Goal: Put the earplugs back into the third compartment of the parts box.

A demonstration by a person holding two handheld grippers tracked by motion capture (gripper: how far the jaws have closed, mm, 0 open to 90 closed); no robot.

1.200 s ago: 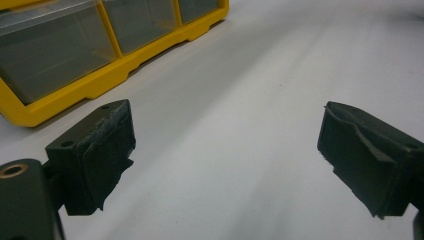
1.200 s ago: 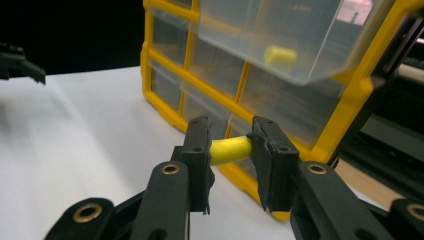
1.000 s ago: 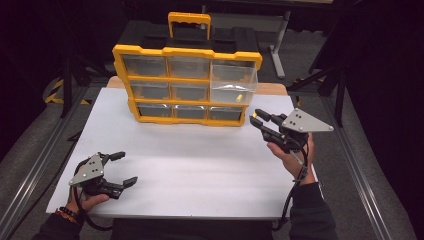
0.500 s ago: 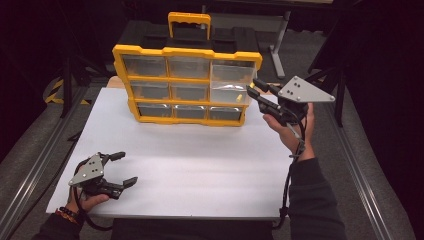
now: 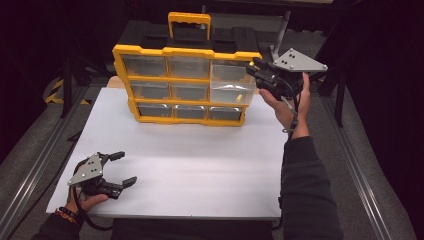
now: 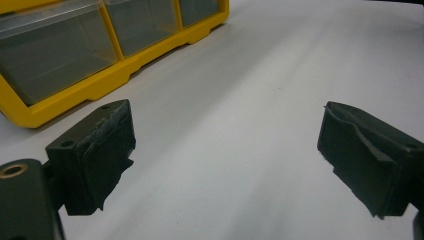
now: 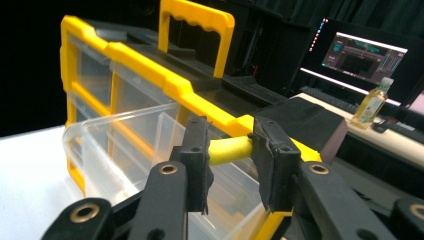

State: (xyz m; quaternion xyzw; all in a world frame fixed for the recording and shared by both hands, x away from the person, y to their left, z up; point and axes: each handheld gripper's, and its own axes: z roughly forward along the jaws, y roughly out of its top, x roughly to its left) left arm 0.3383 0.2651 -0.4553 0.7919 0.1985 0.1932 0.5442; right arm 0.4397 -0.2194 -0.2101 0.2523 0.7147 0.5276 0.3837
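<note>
Seen from the high view, a yellow drawer organizer (image 5: 182, 85) with a carrying handle (image 5: 189, 21) is stood upright at the far edge of the white worktop (image 5: 200, 160). Its front is divided into clear drawers, and the upper right drawer (image 5: 231, 84) is pulled out toward the person. The right gripper (image 5: 253, 67) is held raised at the organizer's upper right corner, just above that open drawer, with a grey three-cornered plate (image 5: 299, 61) on top. A small yellow piece (image 5: 239, 97) is seen inside the open drawer. The left gripper (image 5: 121, 168) is rested low near the front left corner of the worktop, well apart from the organizer, its jaws spread.

In the left gripper view, the left gripper (image 6: 225, 160) is shown released, its two black pads standing wide apart over bare white worktop (image 6: 260, 75), with nothing between them. The lower yellow frame of the organizer (image 6: 115, 65) is seen at the upper left.

In the right gripper view, the right gripper (image 7: 230, 150) is clenched on a small yellow cylindrical piece (image 7: 229, 150), held crosswise between the pads. Directly beneath and behind it the pulled-out clear drawer (image 7: 125, 145) is seen, and beyond it the organizer's yellow top edge and handle (image 7: 196, 35). A monitor (image 7: 362, 55) and a bottle (image 7: 372, 102) are visible on a desk in the background.
</note>
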